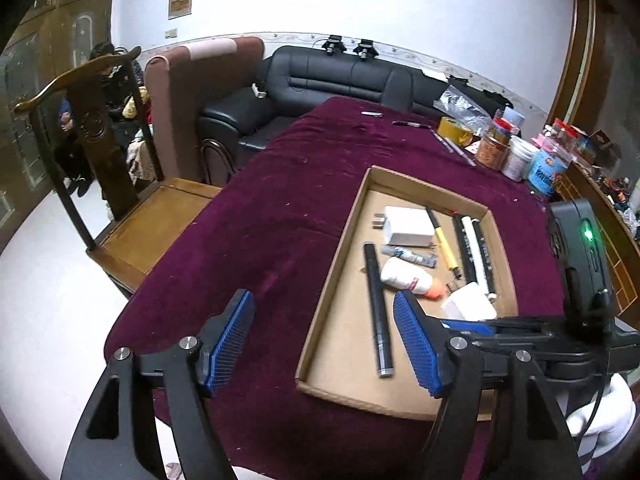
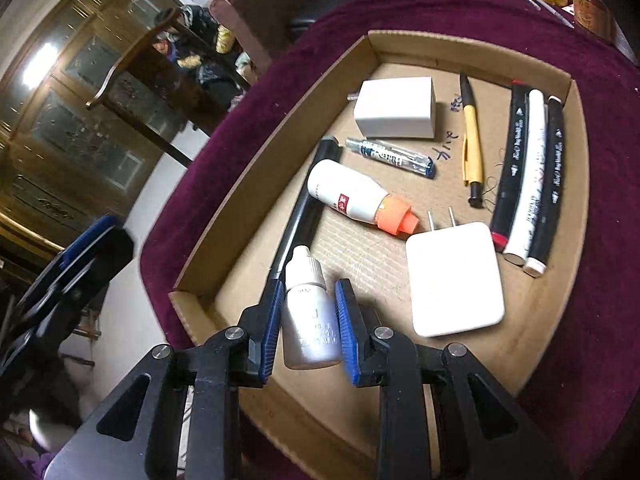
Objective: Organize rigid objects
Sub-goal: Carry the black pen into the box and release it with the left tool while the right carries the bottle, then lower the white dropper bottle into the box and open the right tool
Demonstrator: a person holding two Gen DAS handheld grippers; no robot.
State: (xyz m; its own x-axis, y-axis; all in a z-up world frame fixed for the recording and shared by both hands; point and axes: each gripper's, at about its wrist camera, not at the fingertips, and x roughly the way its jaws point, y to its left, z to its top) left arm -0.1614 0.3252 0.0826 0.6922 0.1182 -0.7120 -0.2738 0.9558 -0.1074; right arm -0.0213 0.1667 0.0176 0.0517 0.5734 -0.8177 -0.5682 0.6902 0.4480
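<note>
- The right gripper (image 2: 306, 320) clamps a small white plastic dropper bottle (image 2: 308, 320), its long axis running along the fingers, cap forward, above the near-left corner of the shallow brown cardboard tray (image 2: 276, 112).
- The left gripper (image 1: 324, 344), jaws wide and empty, hovers at the tray's near-left edge.
- Bare cardboard lies directly beneath the bottle, beside the long black tube (image 2: 298, 220).

The left tool (image 1: 324, 340) has matte black linkage arms joined by round silver screws, and its fingers carry ribbed blue pads (image 1: 230, 342). The right tool (image 2: 306, 334) is built alike: black arms, silver screw heads, blue ribbed pads (image 2: 346, 336). Seen from the left wrist, its black housing shows a green light.
</note>
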